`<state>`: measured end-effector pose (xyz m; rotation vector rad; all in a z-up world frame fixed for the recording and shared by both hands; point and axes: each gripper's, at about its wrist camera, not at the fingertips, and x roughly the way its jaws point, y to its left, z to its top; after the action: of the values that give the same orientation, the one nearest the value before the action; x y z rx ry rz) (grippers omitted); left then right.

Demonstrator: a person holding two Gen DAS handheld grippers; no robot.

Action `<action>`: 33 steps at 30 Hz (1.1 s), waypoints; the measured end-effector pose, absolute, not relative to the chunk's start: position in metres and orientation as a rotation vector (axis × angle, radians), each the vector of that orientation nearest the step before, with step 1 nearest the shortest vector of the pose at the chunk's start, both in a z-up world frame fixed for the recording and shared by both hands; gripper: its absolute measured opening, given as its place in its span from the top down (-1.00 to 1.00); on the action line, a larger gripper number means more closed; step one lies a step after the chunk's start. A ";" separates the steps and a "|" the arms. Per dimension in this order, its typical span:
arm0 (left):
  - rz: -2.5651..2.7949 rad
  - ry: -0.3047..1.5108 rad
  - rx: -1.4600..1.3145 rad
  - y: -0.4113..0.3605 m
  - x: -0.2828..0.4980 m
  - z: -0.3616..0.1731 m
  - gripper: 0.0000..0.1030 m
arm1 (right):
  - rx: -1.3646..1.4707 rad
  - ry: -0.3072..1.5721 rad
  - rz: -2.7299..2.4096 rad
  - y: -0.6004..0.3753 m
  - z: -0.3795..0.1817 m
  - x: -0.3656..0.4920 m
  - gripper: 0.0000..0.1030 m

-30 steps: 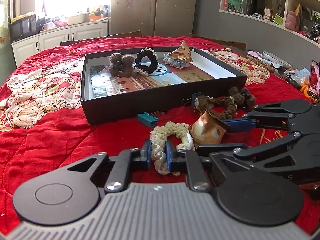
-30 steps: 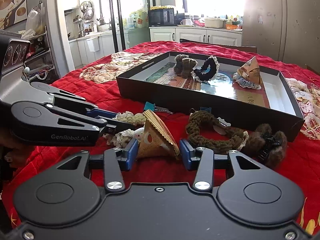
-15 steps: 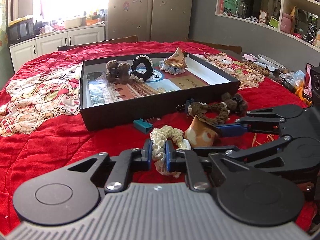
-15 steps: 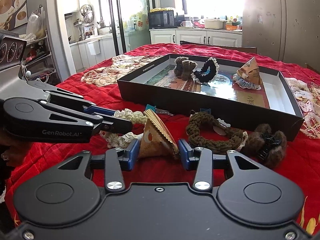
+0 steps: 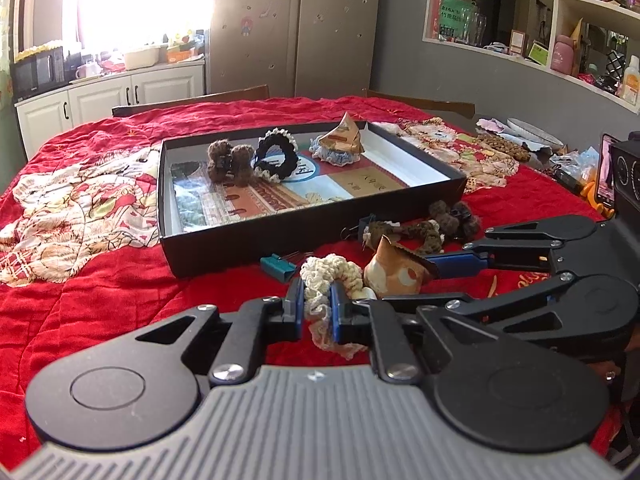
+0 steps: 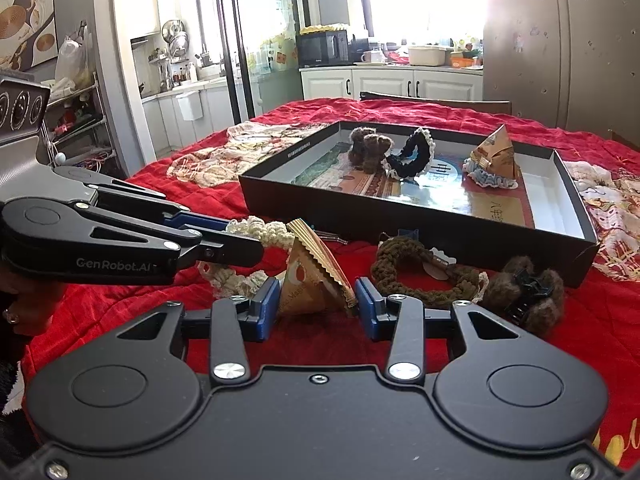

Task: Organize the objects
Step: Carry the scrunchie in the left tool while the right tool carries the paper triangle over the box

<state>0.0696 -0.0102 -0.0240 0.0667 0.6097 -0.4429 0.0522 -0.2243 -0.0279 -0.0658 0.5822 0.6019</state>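
Cream scrunchie (image 5: 326, 280) is sitting pinched between my left gripper (image 5: 316, 308) pads, triangular packet (image 6: 314, 276) is sitting bracketed, seemingly gripped, by my right gripper (image 6: 316, 300), both just off the red quilt (image 5: 100, 280); I am planning level lifts over the black tray (image 5: 248, 240) wall, releasing beside the black scrunchie (image 5: 276, 158).

We see daylight blowing out the kitchen window (image 5: 132, 12), glare on the box (image 6: 576, 196) print, and fisheye-bent edges.
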 end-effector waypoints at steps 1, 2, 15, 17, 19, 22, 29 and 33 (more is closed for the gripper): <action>-0.445 0.605 0.067 -0.010 0.069 -0.023 0.68 | -0.065 0.579 0.602 -0.225 -0.027 0.051 0.23; -0.447 0.600 0.067 -0.011 0.068 -0.021 0.68 | -0.066 0.575 0.602 -0.226 -0.025 0.050 0.23; -0.462 0.552 0.063 -0.010 0.060 -0.003 0.68 | -0.031 0.526 0.599 -0.237 0.000 0.043 0.23; -0.466 0.551 0.059 -0.010 0.060 -0.002 0.68 | -0.022 0.519 0.597 -0.240 0.005 0.044 0.26; -0.465 0.547 0.059 -0.010 0.061 0.000 0.68 | -0.014 0.511 0.592 -0.243 0.010 0.045 0.26; -0.463 0.542 0.057 -0.009 0.062 0.002 0.68 | -0.011 0.503 0.585 -0.246 0.015 0.047 0.26; -0.453 0.526 0.062 -0.009 0.064 0.010 0.68 | -0.016 0.484 0.574 -0.249 0.024 0.050 0.26; -0.450 0.502 0.068 -0.009 0.065 0.018 0.68 | -0.027 0.470 0.573 -0.248 0.030 0.052 0.27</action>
<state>0.0650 -0.0094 0.0176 0.0685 0.5015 -0.4497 0.0519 -0.2483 0.0298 -0.0266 0.4695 0.5731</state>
